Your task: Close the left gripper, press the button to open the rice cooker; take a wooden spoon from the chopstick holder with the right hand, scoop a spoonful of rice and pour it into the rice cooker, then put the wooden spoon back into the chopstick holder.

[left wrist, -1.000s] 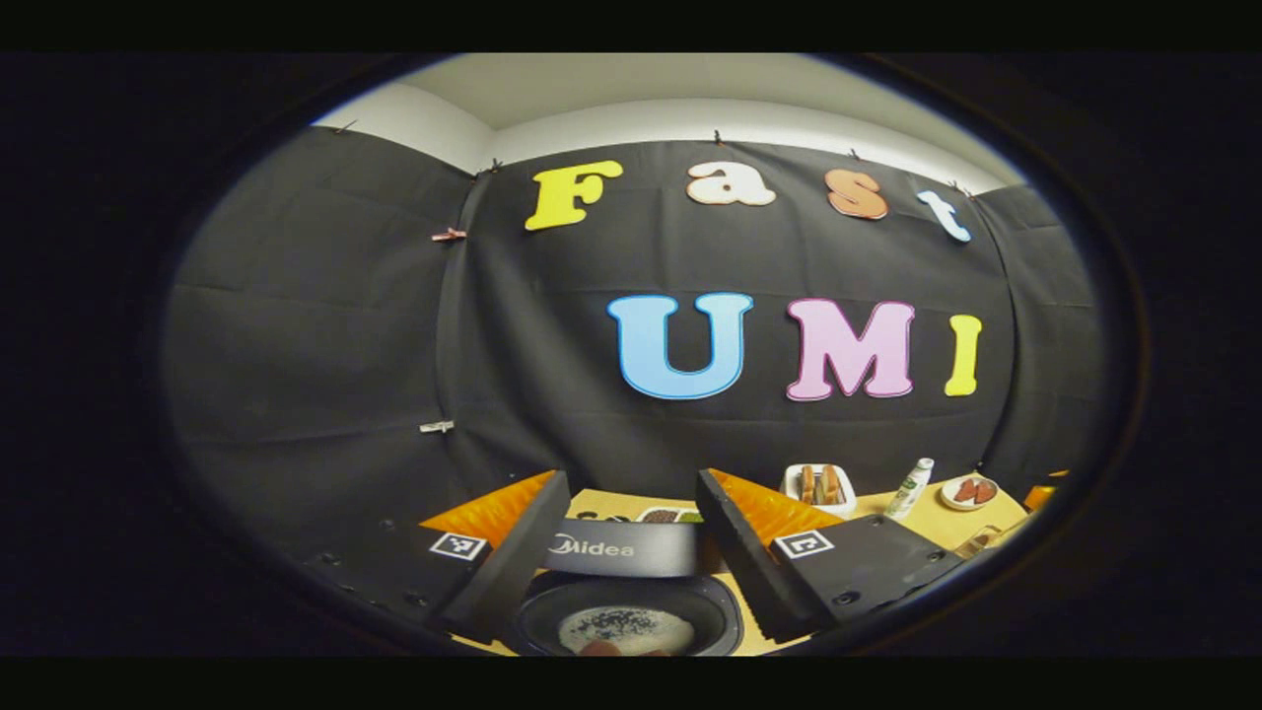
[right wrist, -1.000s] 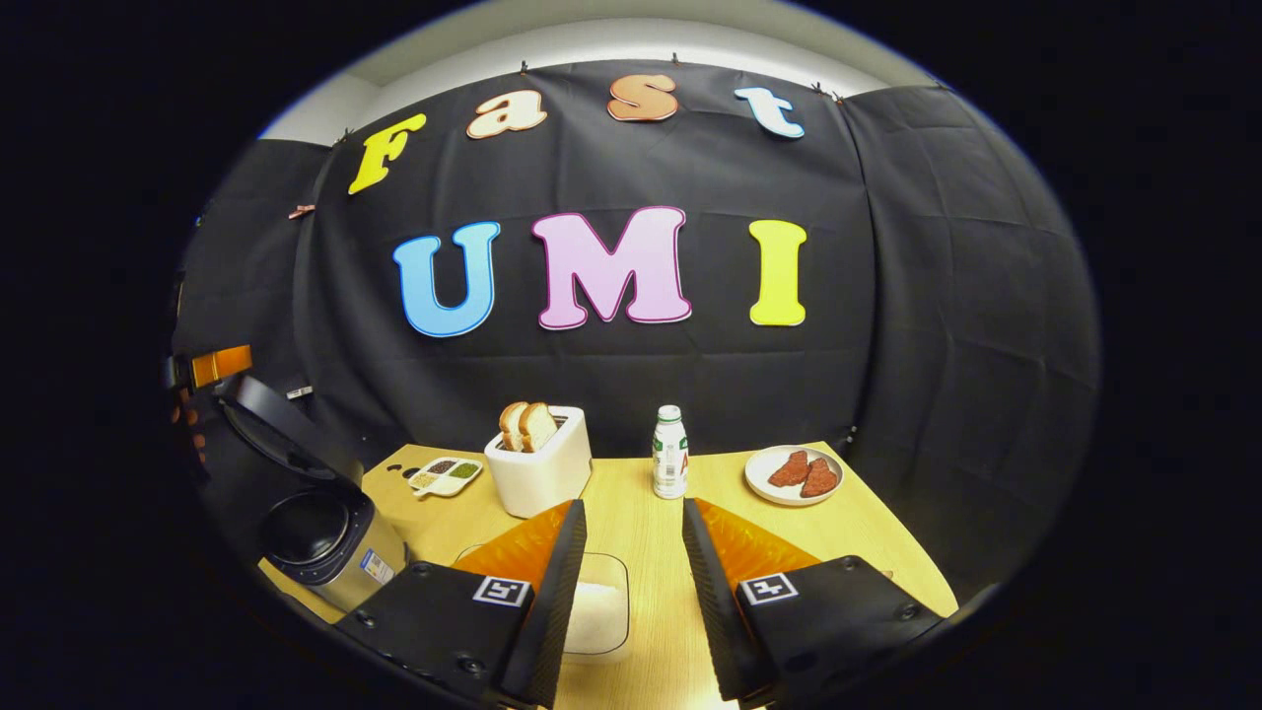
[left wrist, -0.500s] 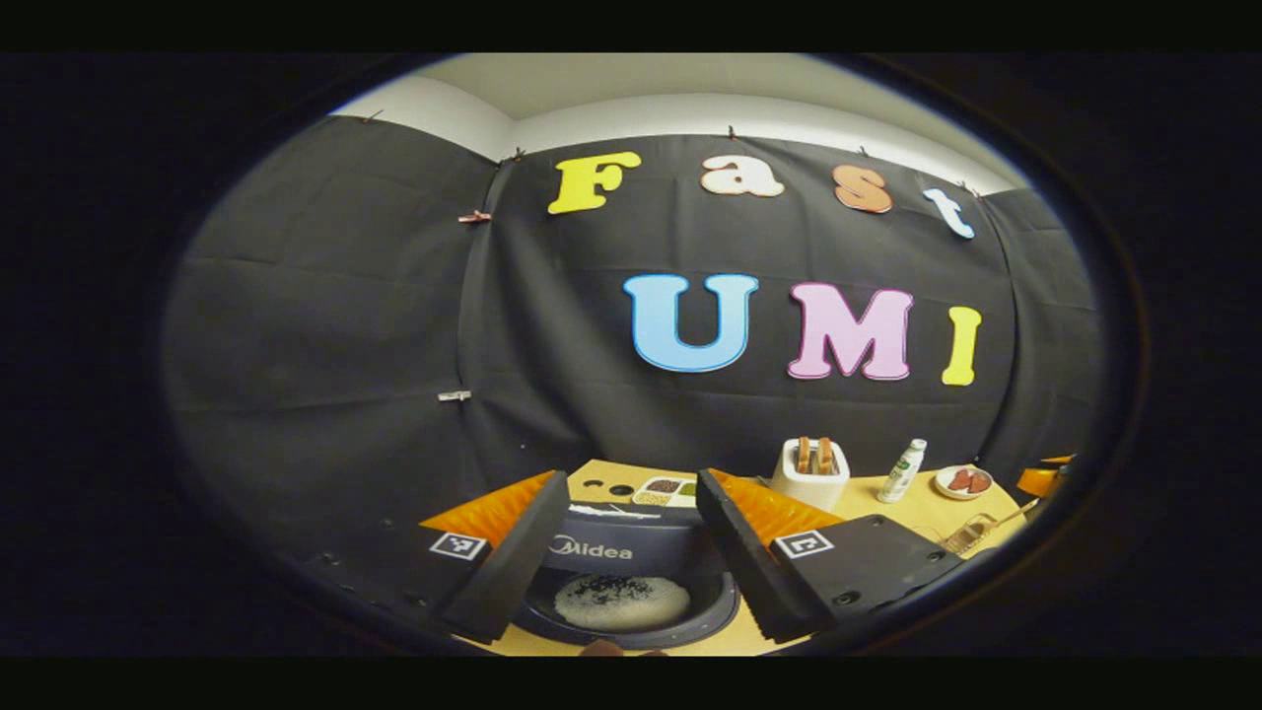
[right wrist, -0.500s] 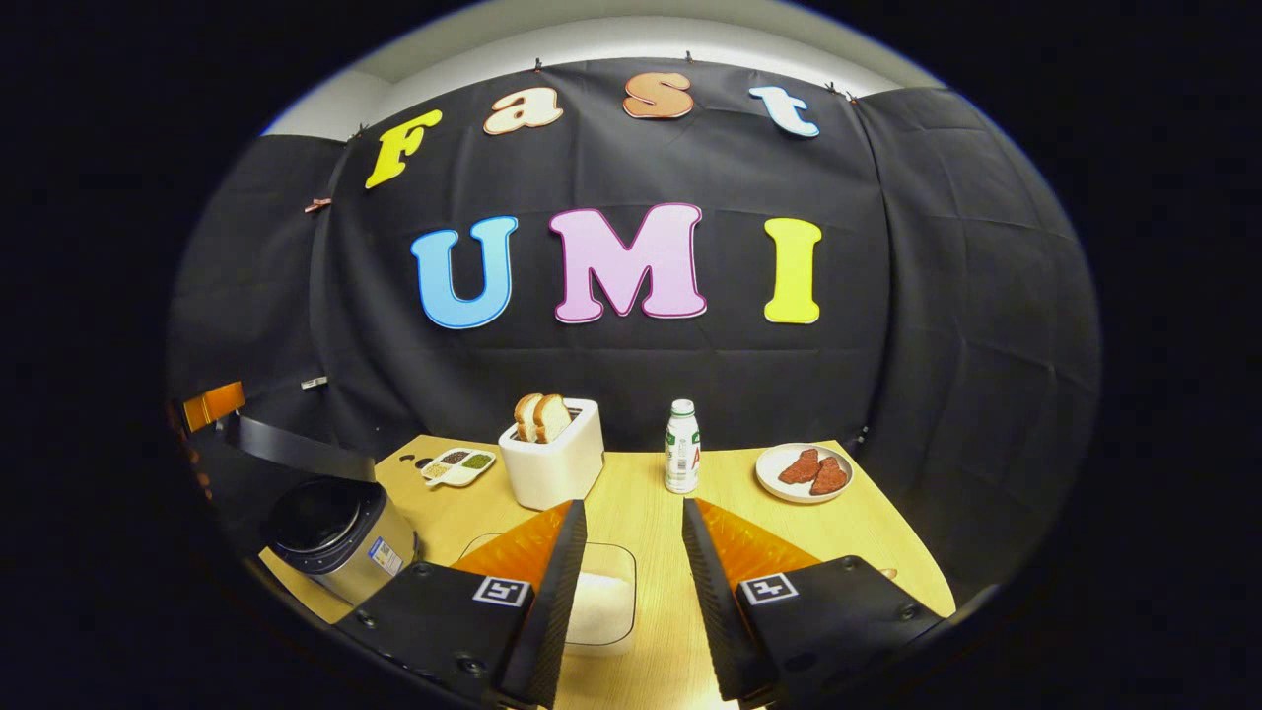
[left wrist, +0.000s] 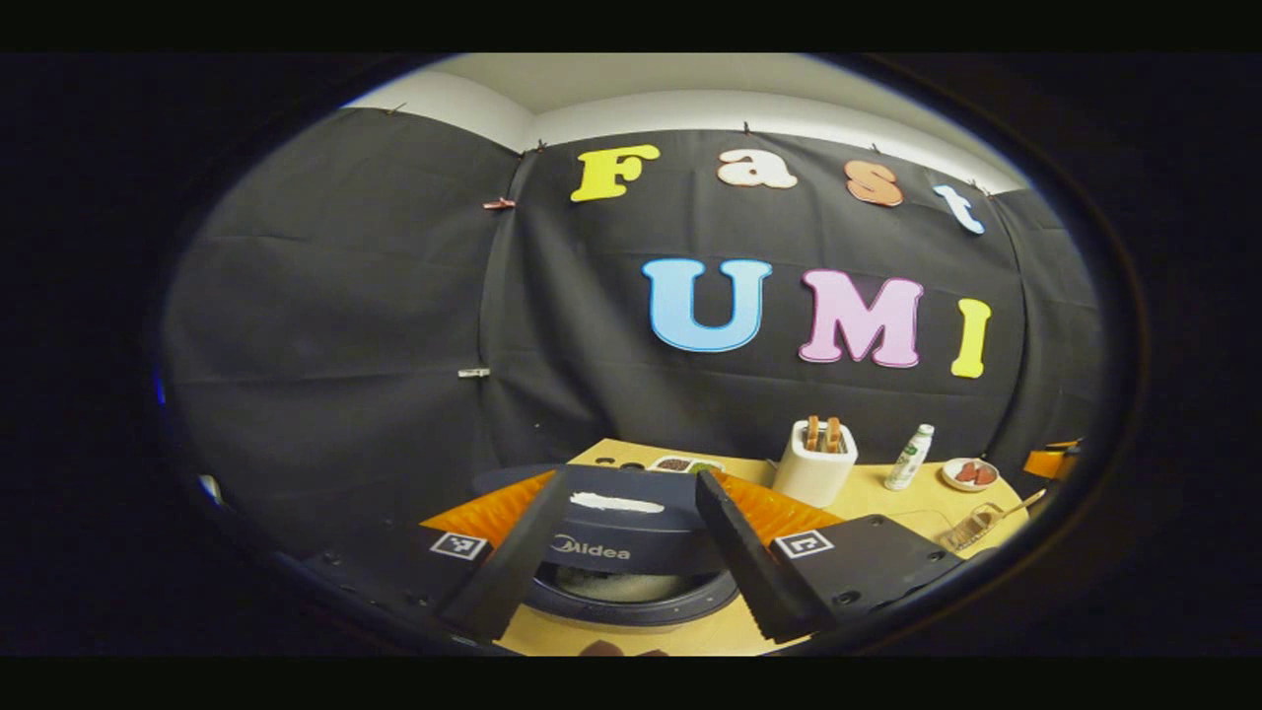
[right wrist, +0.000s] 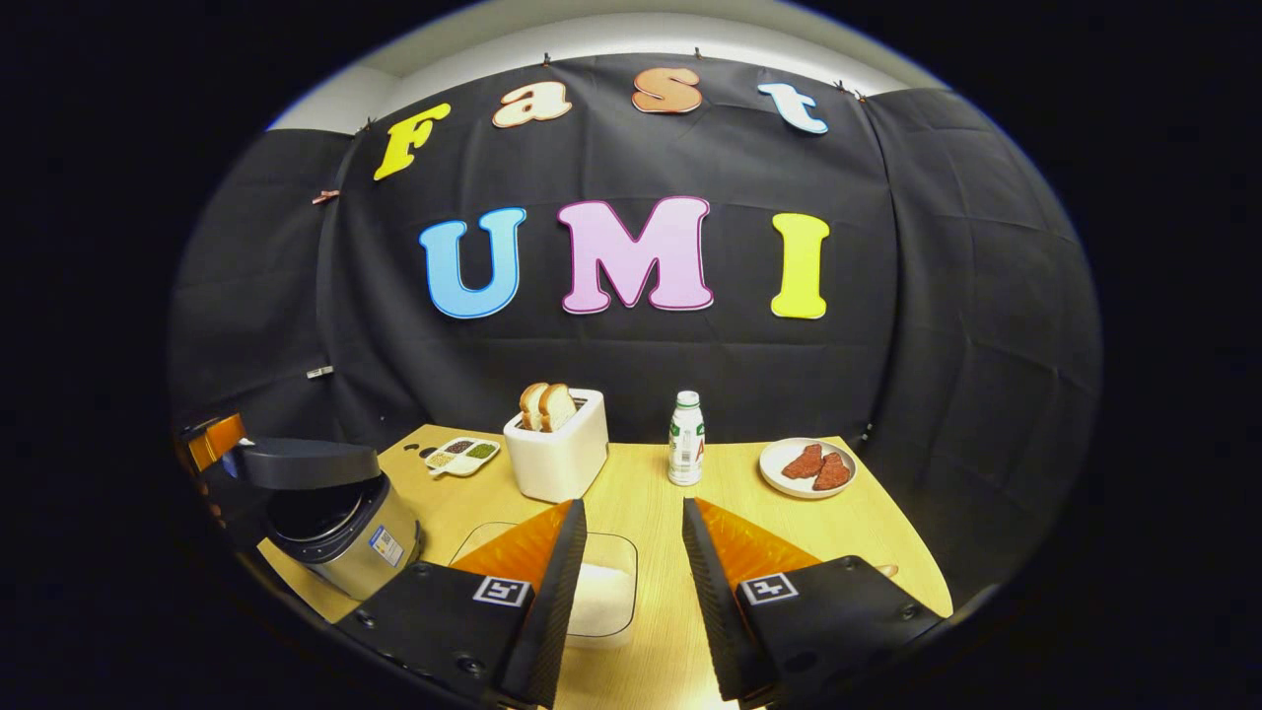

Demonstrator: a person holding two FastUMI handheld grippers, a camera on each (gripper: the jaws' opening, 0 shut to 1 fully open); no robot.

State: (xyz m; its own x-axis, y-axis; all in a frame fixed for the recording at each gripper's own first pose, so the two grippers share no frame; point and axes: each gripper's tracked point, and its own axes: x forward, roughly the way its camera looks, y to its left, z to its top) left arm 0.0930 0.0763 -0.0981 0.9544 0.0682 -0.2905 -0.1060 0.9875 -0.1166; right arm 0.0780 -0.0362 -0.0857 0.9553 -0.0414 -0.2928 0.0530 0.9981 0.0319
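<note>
The rice cooker (right wrist: 340, 537) stands at the table's left edge. Its dark lid (right wrist: 308, 461) hangs almost level a little above the pot, leaving a gap. In the left gripper view the lid (left wrist: 611, 537) lies across between the fingers of my left gripper (left wrist: 631, 478), which is open; whether the fingers touch it I cannot tell. White rice (left wrist: 616, 584) shows under the lid's edge. My right gripper (right wrist: 632, 505) is open and holds nothing, above a clear container of rice (right wrist: 603, 592). The wooden spoon (left wrist: 1016, 507) sticks out of the wire chopstick holder (left wrist: 966, 532) at the right.
A white toaster (right wrist: 557, 454) with bread stands at the back, with a small bottle (right wrist: 686, 439) and a plate of meat (right wrist: 808, 466) to its right. A divided dish of grains (right wrist: 458, 456) lies behind the cooker. The booth's cloth walls close in the table.
The cooker's lid has swung down from upright to nearly level, with my left gripper following it. My right gripper has hardly moved and stays open.
</note>
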